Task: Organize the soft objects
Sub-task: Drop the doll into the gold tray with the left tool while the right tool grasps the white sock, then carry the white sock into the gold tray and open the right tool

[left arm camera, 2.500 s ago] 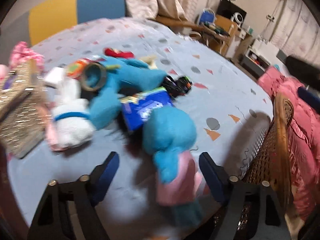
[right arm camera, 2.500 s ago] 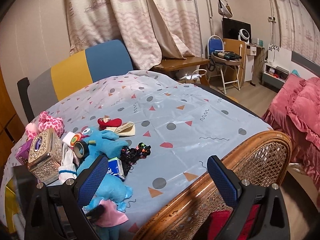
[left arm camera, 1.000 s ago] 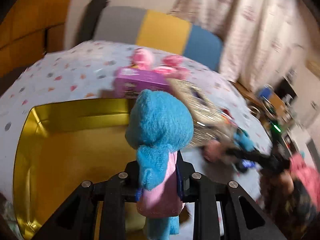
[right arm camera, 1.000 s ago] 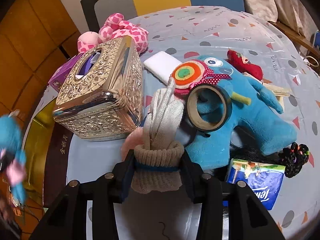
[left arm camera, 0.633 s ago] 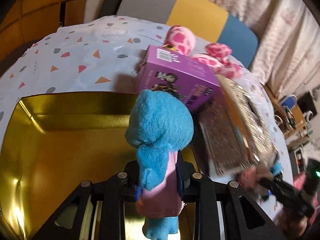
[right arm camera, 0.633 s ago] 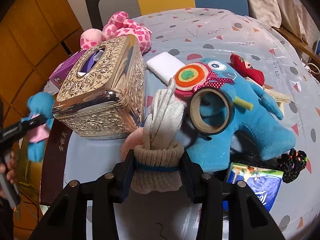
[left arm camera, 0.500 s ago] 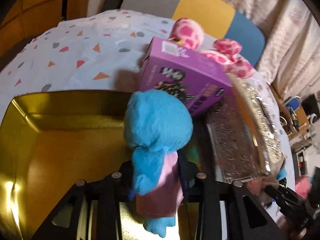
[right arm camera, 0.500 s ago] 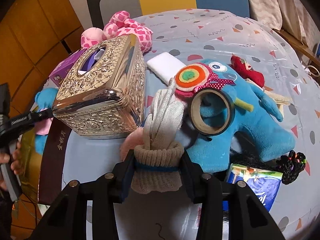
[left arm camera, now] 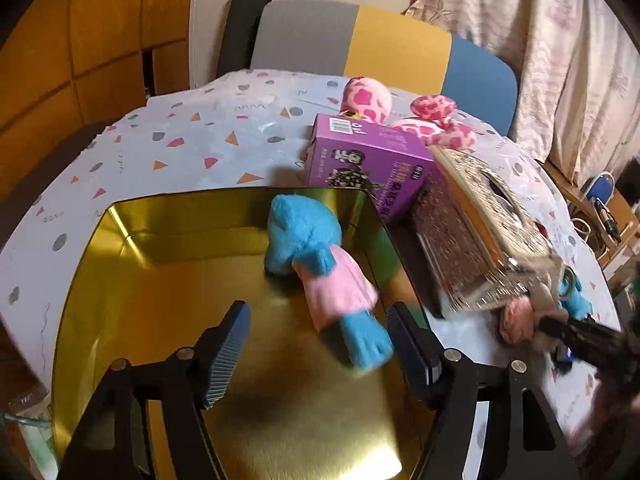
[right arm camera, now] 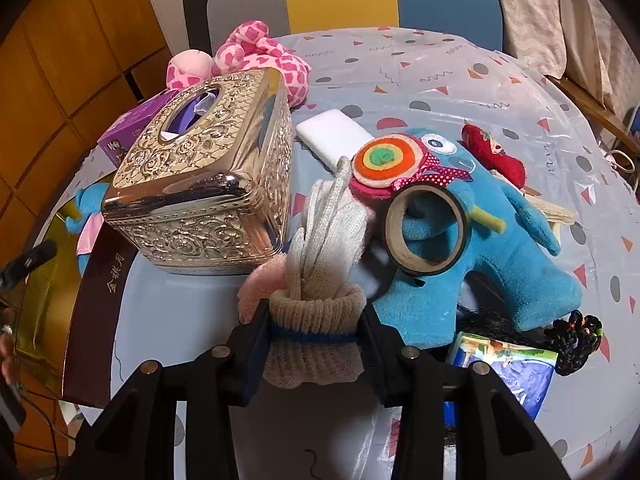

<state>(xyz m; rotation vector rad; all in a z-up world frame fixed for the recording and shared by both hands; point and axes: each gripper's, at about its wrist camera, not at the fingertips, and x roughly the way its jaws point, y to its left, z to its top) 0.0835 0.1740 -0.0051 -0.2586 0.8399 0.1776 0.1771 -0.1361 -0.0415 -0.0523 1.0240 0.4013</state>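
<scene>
Left tongs [left arm camera: 316, 344] opening, doll [left arm camera: 320, 268] dropped ahead in tin [left arm camera: 120, 292]; right tongs [right arm camera: 314, 344] grip glove [right arm camera: 320, 280], tin leftward

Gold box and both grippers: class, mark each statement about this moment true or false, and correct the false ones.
1. The small blue doll in the pink dress lies inside the gold box. True.
2. The left gripper is clamped on the doll. False: its jaws are opening, pads clear of the doll.
3. The right gripper holds a knitted glove by its cuff. True.
4. The tape roll lies flat on the tablecloth. False: it leans on the big blue plush.
5. The purple carton sits inside the gold box. False: it stands outside, beyond the far rim.
</scene>
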